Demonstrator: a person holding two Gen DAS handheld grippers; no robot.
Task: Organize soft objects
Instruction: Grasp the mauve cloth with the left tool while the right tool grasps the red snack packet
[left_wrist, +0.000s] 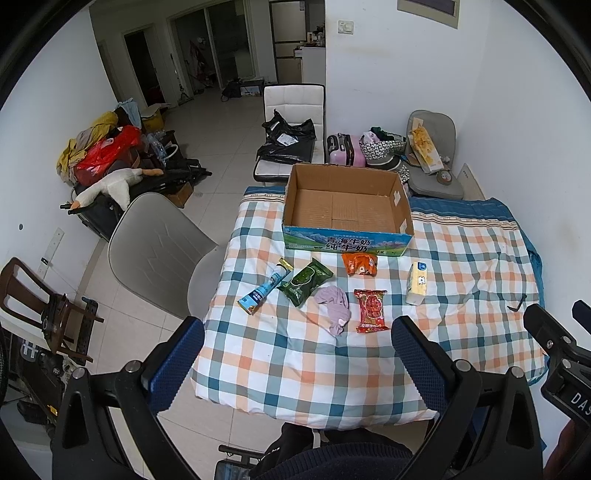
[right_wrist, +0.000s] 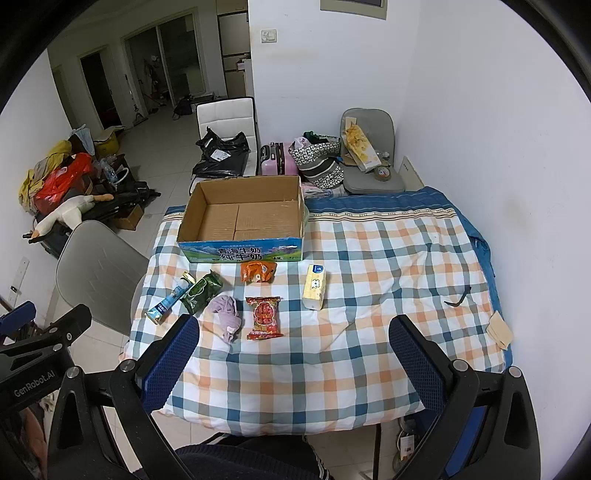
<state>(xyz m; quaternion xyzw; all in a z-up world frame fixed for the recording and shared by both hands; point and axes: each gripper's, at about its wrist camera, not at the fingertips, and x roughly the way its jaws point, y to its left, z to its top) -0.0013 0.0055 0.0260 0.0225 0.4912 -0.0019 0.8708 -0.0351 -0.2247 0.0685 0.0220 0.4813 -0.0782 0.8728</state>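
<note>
Ahead of the left gripper (left_wrist: 295, 354) and right gripper (right_wrist: 291, 354), both spread wide and empty, six soft items lie on the tabletop (left_wrist: 461, 266) before the empty cardboard box (left_wrist: 347, 242). No pick begun; the purple cloth (left_wrist: 334, 306) sits nearest, needing descent.

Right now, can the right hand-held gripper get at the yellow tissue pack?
Probably yes. The right hand-held gripper is open and the tissue pack lies alone on the checked cloth, nothing between them.

Matt cardboard box (left_wrist: 347, 206); checked cloth cover (left_wrist: 332, 369); glossy red packet (left_wrist: 371, 310).
</note>
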